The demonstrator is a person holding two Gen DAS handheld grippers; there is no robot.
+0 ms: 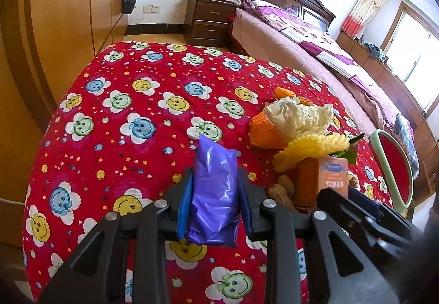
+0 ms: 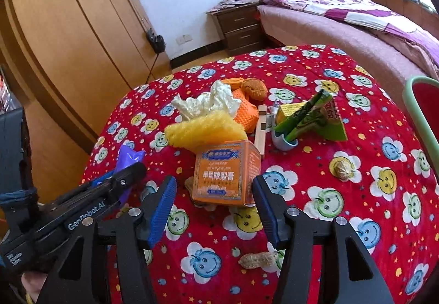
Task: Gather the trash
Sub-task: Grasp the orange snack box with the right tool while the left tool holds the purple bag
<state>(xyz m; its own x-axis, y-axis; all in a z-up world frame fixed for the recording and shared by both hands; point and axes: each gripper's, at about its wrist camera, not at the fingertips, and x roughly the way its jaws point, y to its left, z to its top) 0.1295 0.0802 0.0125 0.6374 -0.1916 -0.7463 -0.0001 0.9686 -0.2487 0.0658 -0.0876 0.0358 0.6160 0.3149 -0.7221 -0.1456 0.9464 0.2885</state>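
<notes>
- L wrist view: left tool [image 1: 215, 188] pinching a folded purple bag [image 1: 212, 194], held over the red smiley-cloth table [image 1: 123, 117].
- R wrist view: right tool [image 2: 215, 205] spread, nothing gripped; orange box [image 2: 226, 173] sits btwn its fingers [image 2: 162, 208] on the table, yellow foam net [image 2: 204, 131] and white tissue [image 2: 208, 102] behind, peanuts [image 2: 342, 170] scattered nearby.
</notes>
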